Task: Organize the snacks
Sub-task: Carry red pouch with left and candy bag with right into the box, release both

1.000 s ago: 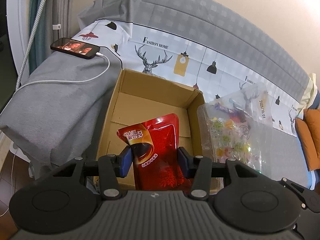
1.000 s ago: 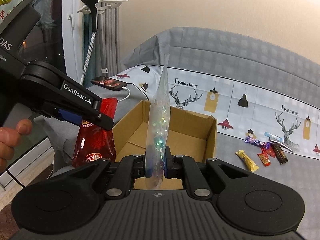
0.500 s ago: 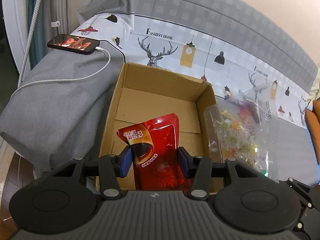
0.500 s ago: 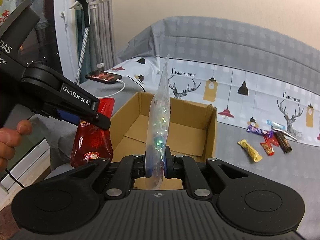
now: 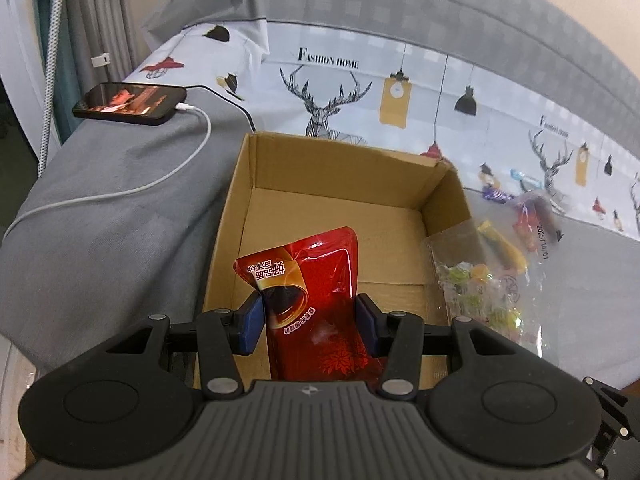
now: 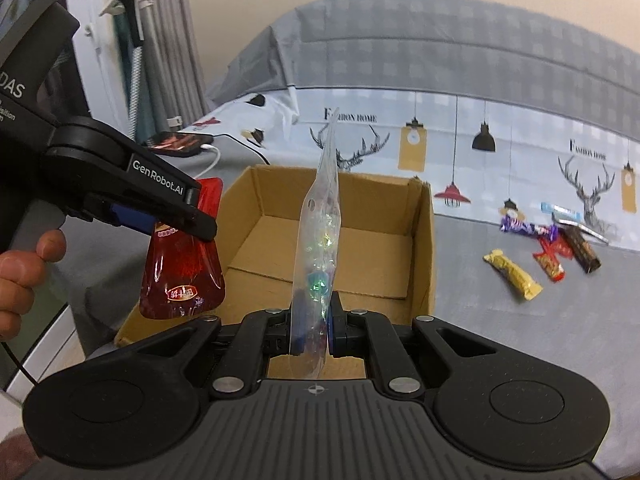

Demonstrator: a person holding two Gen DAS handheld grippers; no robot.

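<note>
One red pouch (image 5: 316, 304) sat gripped in the left gripper (image 5: 310, 322), one clear candy bag (image 6: 318, 248) in the right gripper (image 6: 314, 330), above one cardboard box (image 6: 422, 248), five wrapped snacks (image 6: 512, 274) lying right.

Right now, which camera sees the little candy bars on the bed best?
The right wrist view: the loose candy bars lie clear and unblocked on the bedspread. In the left wrist view they are half hidden behind the clear candy bag.
</note>
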